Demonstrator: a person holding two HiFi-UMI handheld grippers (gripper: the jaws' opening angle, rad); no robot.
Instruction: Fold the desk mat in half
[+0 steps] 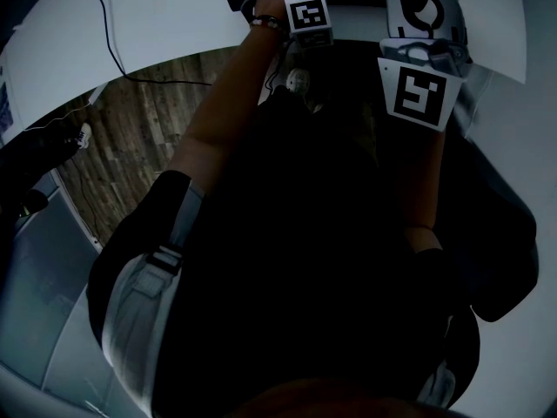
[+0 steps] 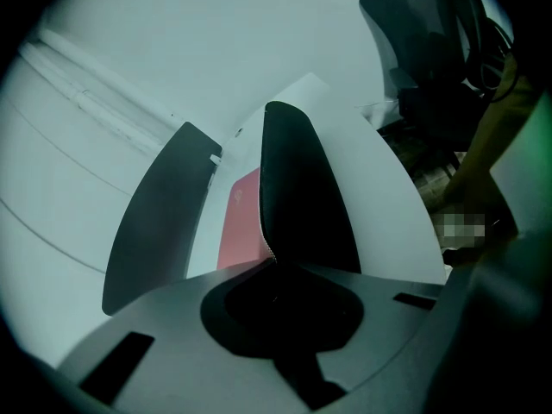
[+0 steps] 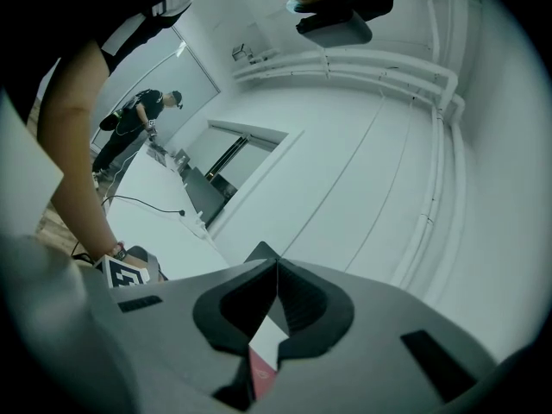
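Left gripper (image 2: 272,259): its jaws are nearly together and pinch an edge of the desk mat (image 2: 304,188). In its own view the mat's black underside rises from the pinch toward 12 o'clock.
Right gripper (image 3: 276,272): the jaws are closed on a thin dark edge of the same mat. A dark corner pokes out past the tips at 11 o'clock. Red shows through the gap under the jaws at 6 o'clock.
Desk mat: one face is red and the other black. In the left gripper view the red face lies at 9 o'clock of the raised black flap and meets it at the pinch. In the head view a red band runs along the 12 o'clock edge, beyond both grippers.
Dark panel (image 2: 155,222): it sits at 9 o'clock of the red face. I cannot tell whether it belongs to the mat.
Table (image 2: 401,188): it is white, and shows at 3 o'clock of the raised flap.
Marker cubes: in the head view the left cube (image 1: 309,14) is at 12 o'clock and the right cube (image 1: 420,91) at 1 o'clock. They are near each other but apart.
Forearm (image 1: 228,103): it is bare and runs up to the left cube.
Floor (image 1: 130,138): wood planks lie at 9 o'clock in the head view.
Cable (image 1: 109,33): it is black and lies on a white surface at 11 o'clock.
Chair (image 2: 423,41): it is dark and stands at 1 o'clock in the left gripper view, past the table.
Person (image 3: 138,115): stands far off at 10 o'clock in the right gripper view.
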